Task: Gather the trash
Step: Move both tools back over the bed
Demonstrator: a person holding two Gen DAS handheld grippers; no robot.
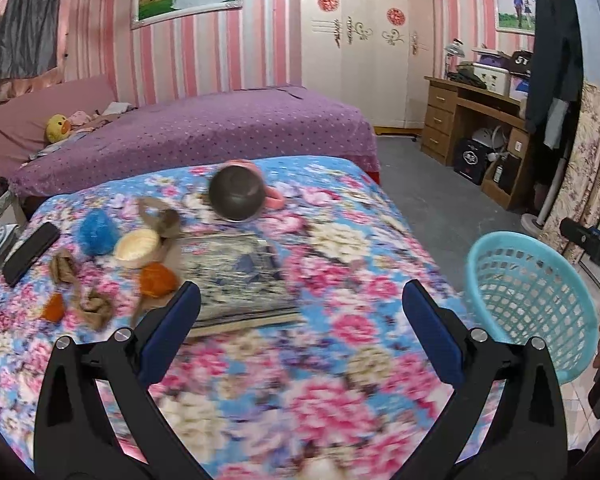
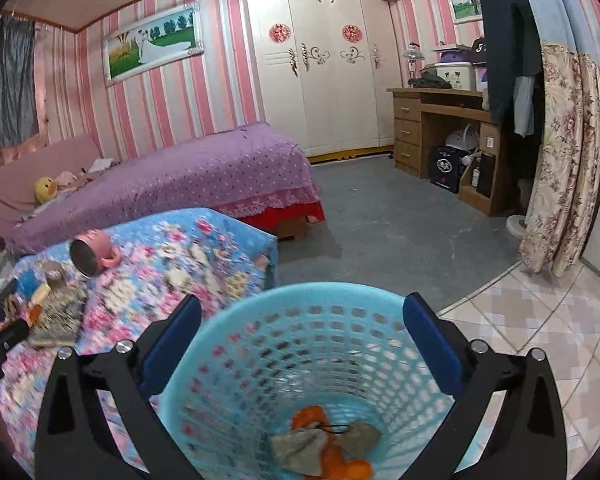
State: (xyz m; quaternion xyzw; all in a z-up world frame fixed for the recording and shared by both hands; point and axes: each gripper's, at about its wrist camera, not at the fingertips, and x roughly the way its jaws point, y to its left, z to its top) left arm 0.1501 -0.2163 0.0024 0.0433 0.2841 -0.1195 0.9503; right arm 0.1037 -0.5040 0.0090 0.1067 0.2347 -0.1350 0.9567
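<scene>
While both tools hung free: nothing was gripped in either view.
Left hand-held gripper: jaws wide, empty, over the flowered bench, aimed between the litter and the basket.
Right hand-held gripper: jaws wide, empty, right above the basket mouth.
Basket: blue plastic, off the bench's right edge, over the tiled floor.
Done: orange peel and a grey-brown crumpled scrap lay at the basket bottom.
Left to do, by my read: orange peel pieces, brown crumpled scraps, blue fuzzy ball and a round yellow lid, all clustered at the bench's left end; well under half done.
Probably not trash: patterned book, tipped pink mug, black remote.
Hard to read: motion blur over the bench cloth and basket; basket's support cut off; brown scraps could be paper or cloth; a hand showed only at the left view's right edge.
</scene>
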